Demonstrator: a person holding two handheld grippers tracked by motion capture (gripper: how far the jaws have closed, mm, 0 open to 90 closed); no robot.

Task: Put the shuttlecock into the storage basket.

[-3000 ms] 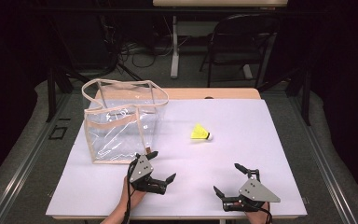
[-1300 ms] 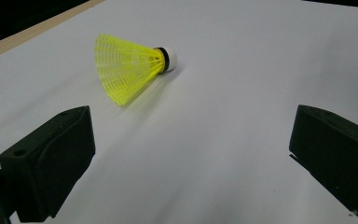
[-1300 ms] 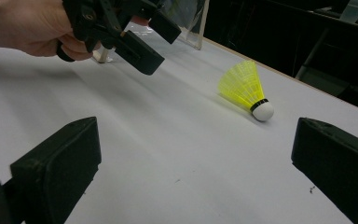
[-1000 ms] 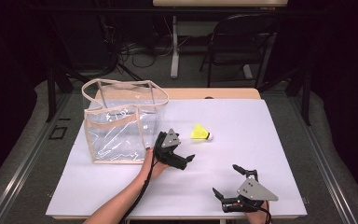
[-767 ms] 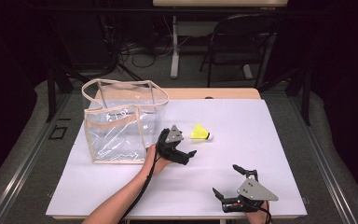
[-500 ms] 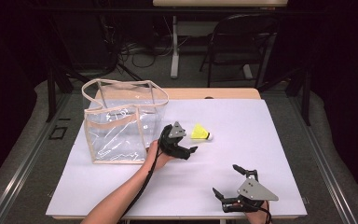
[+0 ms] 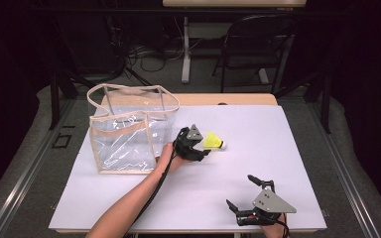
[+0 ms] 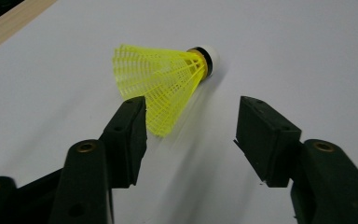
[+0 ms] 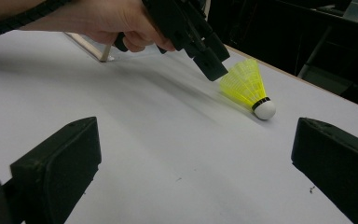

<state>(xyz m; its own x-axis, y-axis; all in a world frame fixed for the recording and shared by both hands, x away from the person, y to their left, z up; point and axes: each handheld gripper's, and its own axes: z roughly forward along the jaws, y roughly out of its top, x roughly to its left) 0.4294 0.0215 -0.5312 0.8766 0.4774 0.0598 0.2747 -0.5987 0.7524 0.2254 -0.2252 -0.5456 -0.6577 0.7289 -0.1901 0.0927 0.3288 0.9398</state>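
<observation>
A broad white surface [image 7: 287, 139], smooth and matte, takes up the middle of the room, with a strip of pale wood along its far edge. On its left part stands a clear plastic bag [image 7: 129, 131], boxy and open at the top, with tan fabric trim along its edges and a looping tan handle; the walls are glossy and catch the light. Just right of the bag, near the middle of the surface, lies a yellow shuttlecock [image 8: 168, 81] on its side, its skirt a fine plastic mesh flaring wide, its rounded white cap ringed by a dark band and pointing right.

The left gripper [image 7: 198, 148] is black and hard-edged with a grey three-cornered plate on top. The bare forearm reaches in diagonally from the near edge, and the hand [image 9: 107, 21] is wrapped round the grip. Its jaws stand wide apart and hold nothing, tipped down just beside the shuttlecock's skirt. The right gripper [image 7: 245, 193] sits low at the near right edge, well apart from the shuttlecock, jaws spread wide and empty.
</observation>
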